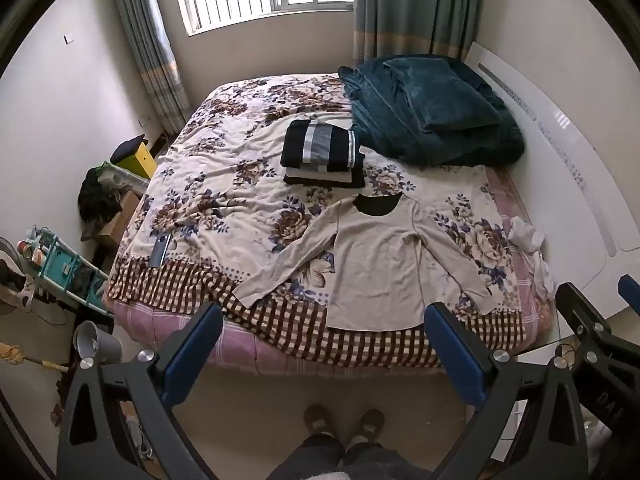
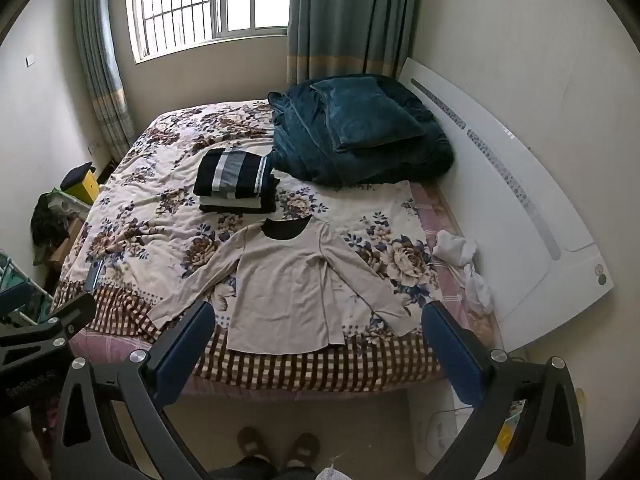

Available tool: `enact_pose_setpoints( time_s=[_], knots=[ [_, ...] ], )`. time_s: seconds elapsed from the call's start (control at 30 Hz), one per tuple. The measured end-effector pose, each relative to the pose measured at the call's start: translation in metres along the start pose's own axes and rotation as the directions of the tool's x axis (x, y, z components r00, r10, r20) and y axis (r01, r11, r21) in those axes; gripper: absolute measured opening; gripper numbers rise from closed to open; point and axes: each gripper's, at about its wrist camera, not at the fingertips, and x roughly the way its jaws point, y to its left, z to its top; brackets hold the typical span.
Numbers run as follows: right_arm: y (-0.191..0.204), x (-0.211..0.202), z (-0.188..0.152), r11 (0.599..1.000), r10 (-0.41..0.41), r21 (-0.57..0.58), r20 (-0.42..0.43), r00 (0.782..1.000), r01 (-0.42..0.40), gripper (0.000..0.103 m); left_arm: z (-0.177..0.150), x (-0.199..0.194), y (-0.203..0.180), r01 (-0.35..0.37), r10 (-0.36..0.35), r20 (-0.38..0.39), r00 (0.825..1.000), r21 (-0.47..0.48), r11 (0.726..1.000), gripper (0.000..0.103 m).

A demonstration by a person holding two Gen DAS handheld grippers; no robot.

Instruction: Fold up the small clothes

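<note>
A beige long-sleeved shirt (image 1: 380, 256) with a black inner collar lies spread flat, sleeves out, near the foot of the bed; it also shows in the right wrist view (image 2: 288, 284). A stack of folded clothes (image 1: 322, 152), topped by a dark striped piece, sits behind it (image 2: 236, 184). My left gripper (image 1: 324, 344) is open and empty, held above the bed's near edge in front of the shirt. My right gripper (image 2: 318, 344) is open and empty, also short of the shirt's hem. The right gripper shows in the left wrist view (image 1: 600, 332).
The bed's floral sheet (image 1: 224, 184) has a teal blanket and pillow (image 1: 432, 112) at the back right. White socks (image 1: 528, 236) lie by the white headboard (image 1: 580, 184). A phone (image 1: 160, 250) lies at the bed's left. Clutter and a shelf (image 1: 64, 268) stand on the left floor.
</note>
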Motion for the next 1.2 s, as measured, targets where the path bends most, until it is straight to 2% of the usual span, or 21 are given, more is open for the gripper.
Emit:
enact_pose_setpoints(
  time_s=[1.2],
  knots=[
    [-0.0028,-0.0066,0.0030,1.000,-0.001,-0.006,0.010,1.000,0.002,0.103,-0.0002,0.0013,-0.0008,0.000,0.000,0.020,1.000,0.002,1.000,0.103]
  ],
)
